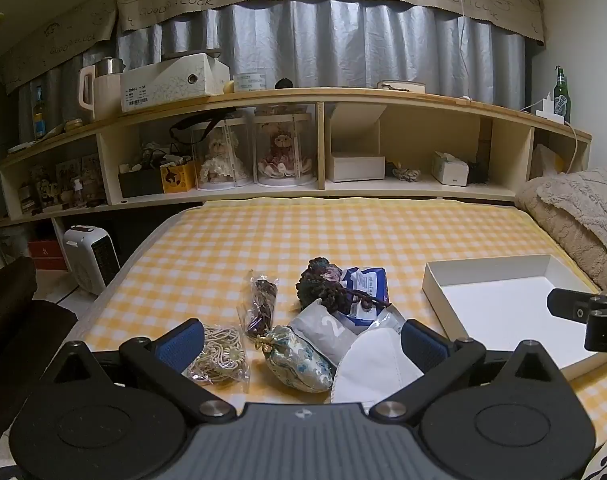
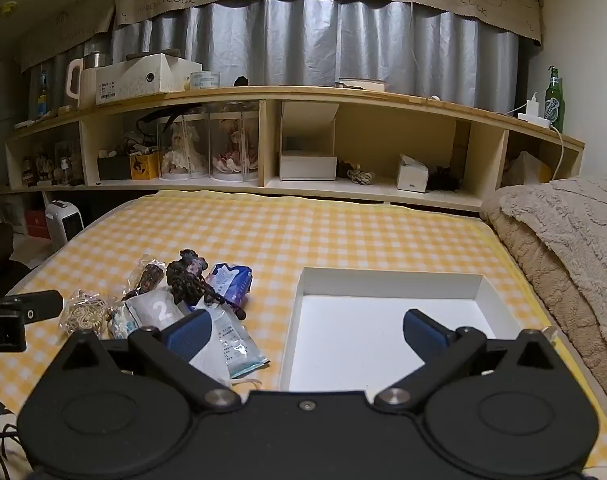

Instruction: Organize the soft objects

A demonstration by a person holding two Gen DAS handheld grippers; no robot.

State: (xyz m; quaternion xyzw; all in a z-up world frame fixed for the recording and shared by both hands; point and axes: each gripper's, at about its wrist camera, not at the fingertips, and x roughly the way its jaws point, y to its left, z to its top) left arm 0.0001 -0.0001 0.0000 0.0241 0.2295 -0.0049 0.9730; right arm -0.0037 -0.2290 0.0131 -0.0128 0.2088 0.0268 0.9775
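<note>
Now | left gripper (image 1: 301, 340) fingers spread over embroidered pouch (image 1: 299, 360), long axis slanting near-right | right gripper (image 2: 307, 330) fingers spread above white tray (image 2: 383, 280) | both empty

Left gripper (image 1: 303, 342) sits low and level, pointing straight ahead, its two blue-padded fingers (image 1: 181, 343) spread wide with nothing between them. Both black linkage arms splay outward from the grey body at the bottom of its own view. Over on the other side, the right gripper (image 2: 308, 330) mirrors that pose: low, level, jaws wide apart, blue pads (image 2: 423, 330) facing inward, nothing pinched. Each one pokes into the other's camera: the right gripper shows as a black tip at the far right edge of the left view, the left one as a black tip at the far left edge of the right view, so the pair sit side by side and apart
</note>
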